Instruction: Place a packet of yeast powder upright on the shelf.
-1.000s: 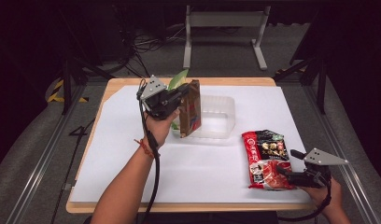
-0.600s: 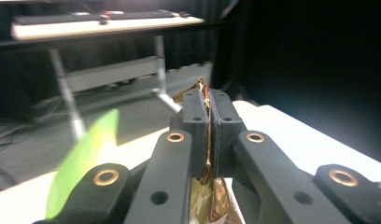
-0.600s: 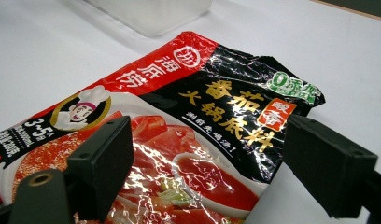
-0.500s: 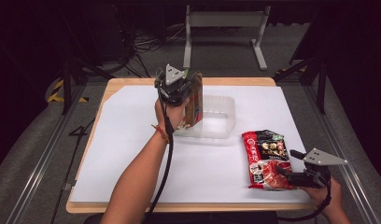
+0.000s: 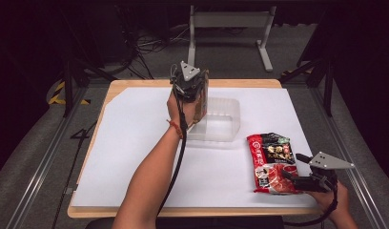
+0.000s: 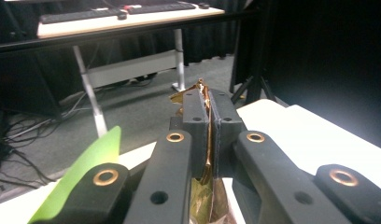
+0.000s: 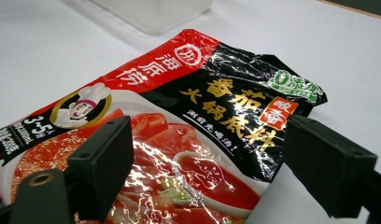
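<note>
1. The gold foil packet (image 6: 203, 95) is thin and crinkly, shiny gold-brown with a bright green flap (image 6: 81, 179) off to one side; it hangs upright over the near-left corner of the clear plastic tub (image 5: 221, 121), which serves as the landmark here
2. The left gripper (image 5: 196, 90) has its jaws pressed together on the packet's top seam, so that a crumpled point of foil pokes out above the flat black pads; the hand holds it up just left of the tub
3. The tub is a shallow rectangular tray of see-through plastic with rounded corners, standing on the white sheet (image 5: 135, 157) that covers the wooden table (image 5: 135, 85)
4. To the near right of the tub, just beside its corner, lies a glossy red and black soup-base pouch (image 7: 188, 135), flat on the sheet, with wrinkled film, printed characters, a chef figure and a picture of red broth
5. The right gripper (image 5: 290, 177) rests at the near edge of that pouch, well apart from the tub; its two square black pads are spread wide, one at each side of the pouch's end, with open space between them and nothing pinched
6. Beyond the tub, past the table's far edge, a grey metal frame (image 5: 230, 24) stands on the dark floor among loose cables (image 5: 149, 45)
</note>
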A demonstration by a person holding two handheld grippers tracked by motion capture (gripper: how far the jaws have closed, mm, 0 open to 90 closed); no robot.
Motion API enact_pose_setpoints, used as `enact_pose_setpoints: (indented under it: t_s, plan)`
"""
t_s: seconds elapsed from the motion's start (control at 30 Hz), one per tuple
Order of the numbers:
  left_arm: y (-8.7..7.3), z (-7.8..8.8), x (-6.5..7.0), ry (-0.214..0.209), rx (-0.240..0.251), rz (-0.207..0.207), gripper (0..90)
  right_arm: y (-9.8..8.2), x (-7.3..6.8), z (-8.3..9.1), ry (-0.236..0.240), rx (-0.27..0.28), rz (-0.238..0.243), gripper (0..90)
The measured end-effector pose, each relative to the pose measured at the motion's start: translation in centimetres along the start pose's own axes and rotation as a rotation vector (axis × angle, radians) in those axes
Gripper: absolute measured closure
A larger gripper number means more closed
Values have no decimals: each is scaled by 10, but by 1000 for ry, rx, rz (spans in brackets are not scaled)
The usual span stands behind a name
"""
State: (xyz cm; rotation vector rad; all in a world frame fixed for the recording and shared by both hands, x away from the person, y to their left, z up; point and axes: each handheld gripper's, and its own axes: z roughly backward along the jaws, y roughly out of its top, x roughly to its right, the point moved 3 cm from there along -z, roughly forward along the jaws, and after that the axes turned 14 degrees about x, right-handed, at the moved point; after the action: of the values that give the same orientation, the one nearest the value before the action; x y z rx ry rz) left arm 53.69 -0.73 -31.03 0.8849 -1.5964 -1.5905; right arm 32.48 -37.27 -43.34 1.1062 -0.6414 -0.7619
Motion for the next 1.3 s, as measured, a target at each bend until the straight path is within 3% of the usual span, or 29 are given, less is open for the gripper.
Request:
enact_pose_setpoints:
  t_s: [0.07, 0.2, 0.57, 0.63, 0.87, 1.1, 1.13, 1.2, 1.27, 1.3]
  plan:
    - [0, -3, -2, 14, 1, 8, 868, 0, 0, 0, -1, 0, 0, 169]
    - [-6, -4, 0, -12, -2, 35, 867, 0, 1, 1, 0, 1, 0, 169]
    - [-21, 17, 16, -138, -24, 7, 857, 0, 0, 0, -3, 2, 0, 169]
    - [-23, 21, 18, -151, -32, -11, 856, 0, 1, 0, -2, 1, -4, 169]
    - [-27, 36, 19, -186, -23, -12, 849, 0, 0, 0, -3, 2, -2, 168]
    - [-34, 44, 18, -221, -10, 10, 846, 0, 0, -1, -1, 0, 0, 168]
    - [-40, 44, 18, -230, -36, 3, 846, 0, 0, -1, -1, -1, -1, 168]
    - [-45, 45, 18, -242, -23, 7, 845, 0, 0, -1, -2, -2, -1, 168]
    - [-47, 49, 19, -265, 2, 44, 840, 0, -1, -1, -1, -3, 2, 168]
    - [-47, 49, 19, -265, 2, 44, 839, 0, -1, -1, -1, -3, 2, 168]
